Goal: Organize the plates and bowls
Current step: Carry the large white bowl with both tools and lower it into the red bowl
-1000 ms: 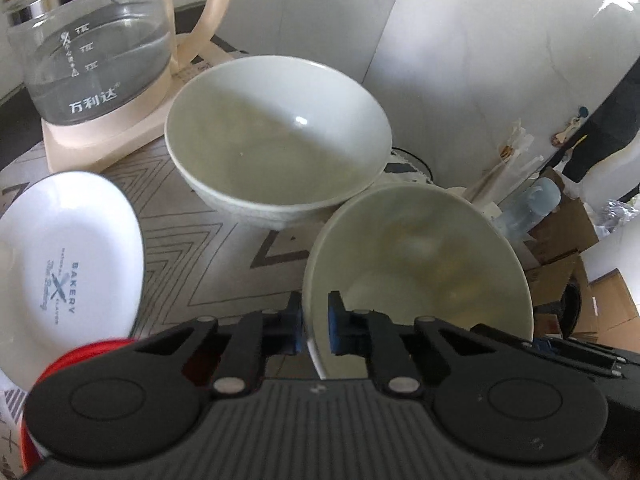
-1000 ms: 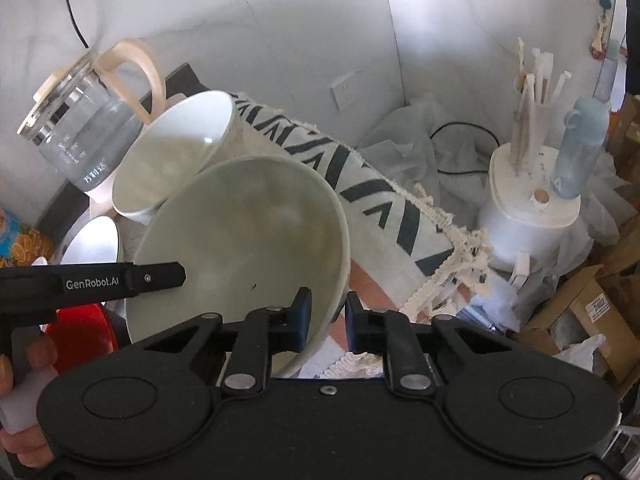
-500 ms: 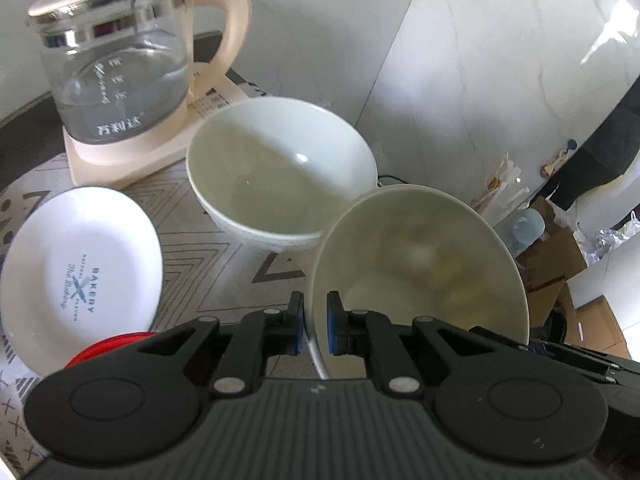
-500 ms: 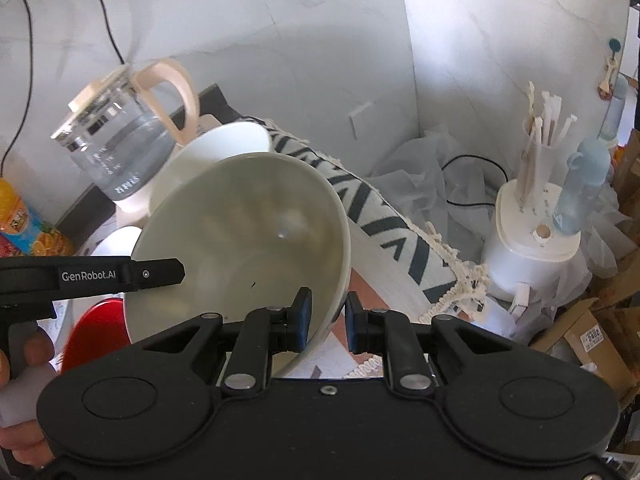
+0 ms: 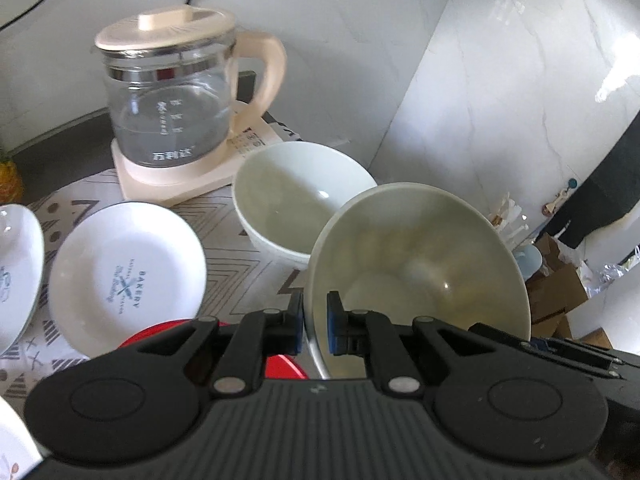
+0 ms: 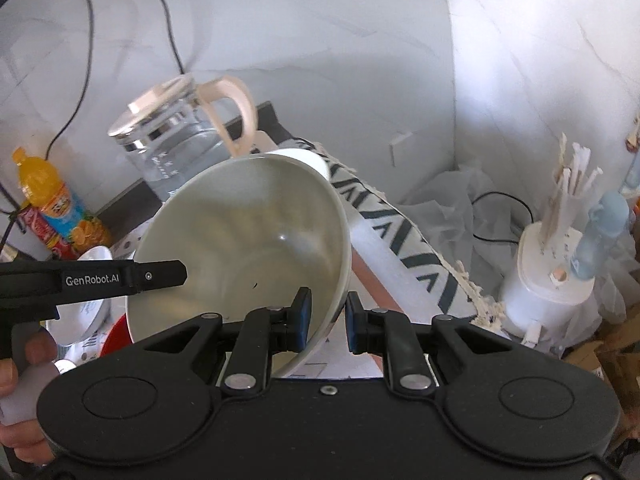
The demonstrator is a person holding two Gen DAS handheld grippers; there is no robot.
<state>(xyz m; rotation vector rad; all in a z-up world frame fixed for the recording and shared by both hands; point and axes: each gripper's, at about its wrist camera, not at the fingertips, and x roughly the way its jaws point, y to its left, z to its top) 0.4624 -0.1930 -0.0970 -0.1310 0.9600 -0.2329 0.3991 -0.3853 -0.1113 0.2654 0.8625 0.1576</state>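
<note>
1. Left wrist view: our left gripper (image 5: 314, 330) is clamped on the near rim of a pale green bowl (image 5: 424, 268), one pad outside the wall and one inside. The bowl is tilted, its opening turned toward the camera, and looks empty apart from faint yellowish reflections.
2. Behind it, a second pale bowl (image 5: 298, 204) sits upright on the patterned cloth (image 5: 240, 248), empty, its rim partly hidden by the held bowl.
3. To the left lies a white plate (image 5: 128, 276) printed "BAKERY", nothing on it. Another white plate (image 5: 18, 276) shows at the left edge, and a red dish (image 5: 286, 366) peeks out under our gripper.
4. At the back stands a glass kettle (image 5: 172, 116) with a cream lid and handle on its cream base; we cannot tell the water level.
5. Right wrist view: our right gripper (image 6: 327, 320) pinches the opposite rim of the same pale green bowl (image 6: 248, 248), its wall between the blue pads. The bowl hangs tilted above the cloth, between both tongs.
6. The left gripper (image 6: 160, 274) reaches in from the left, held by a hand (image 6: 20, 396).
7. The kettle (image 6: 180, 148) stands behind the bowl, and an orange drink bottle (image 6: 52, 200) stands left of it.
</note>
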